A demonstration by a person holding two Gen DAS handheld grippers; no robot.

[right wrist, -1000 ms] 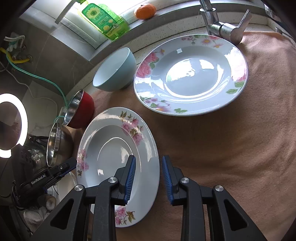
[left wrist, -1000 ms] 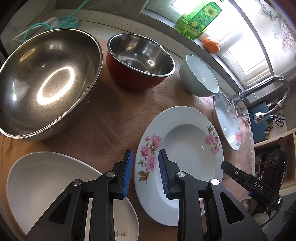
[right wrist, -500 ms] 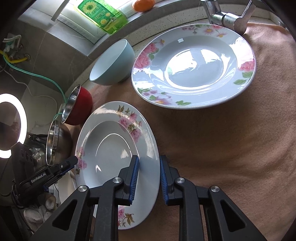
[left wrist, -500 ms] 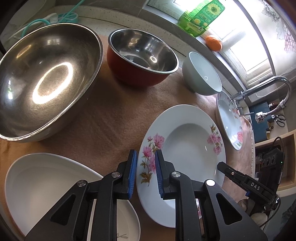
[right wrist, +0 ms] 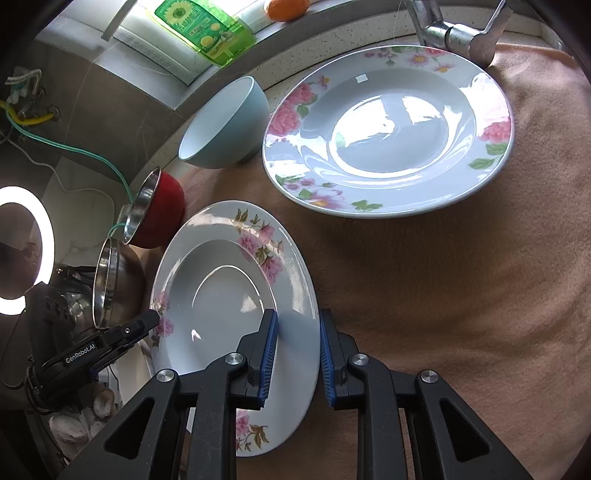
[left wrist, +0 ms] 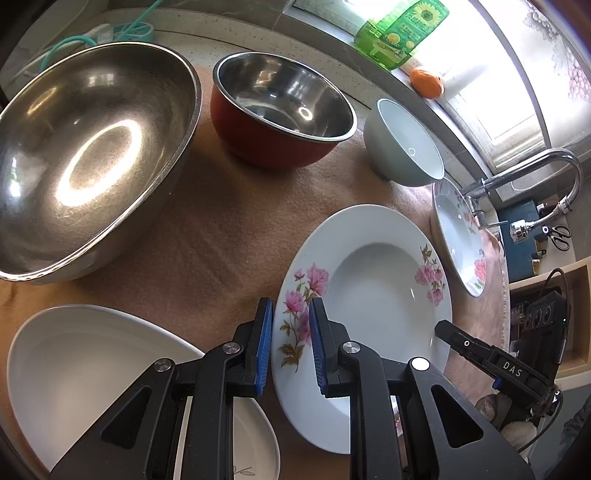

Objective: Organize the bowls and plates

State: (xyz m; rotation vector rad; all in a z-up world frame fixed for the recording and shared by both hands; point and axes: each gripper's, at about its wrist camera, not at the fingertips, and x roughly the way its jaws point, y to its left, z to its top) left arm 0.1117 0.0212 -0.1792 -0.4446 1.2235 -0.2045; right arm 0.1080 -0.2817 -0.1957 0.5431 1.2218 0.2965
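Observation:
A white soup plate with pink flowers (left wrist: 373, 295) (right wrist: 218, 291) lies on the brown mat, and both grippers hold it. My left gripper (left wrist: 290, 310) is shut on its left rim. On the opposite rim my right gripper (right wrist: 297, 321) is shut too, and it shows as a dark finger (left wrist: 448, 332) in the left wrist view. A bigger floral plate (right wrist: 388, 129) (left wrist: 458, 240) sits beyond, near the tap. A pale blue bowl (left wrist: 402, 147) (right wrist: 225, 122), a red steel-lined bowl (left wrist: 280, 110) (right wrist: 159, 210) and a large steel bowl (left wrist: 92, 147) (right wrist: 110, 284) stand further back.
A plain white plate (left wrist: 92, 369) lies under my left gripper's left side. A chrome tap (right wrist: 458, 33) (left wrist: 532, 173) stands behind the big plate. A green soap bottle (right wrist: 203, 29) and an orange (left wrist: 426, 81) rest on the window sill. A ring light (right wrist: 26, 251) glows at far left.
Both grippers' jaws have narrowed from a wider gap and now pinch the floral plate's rim. Neither hand has shifted noticeably.

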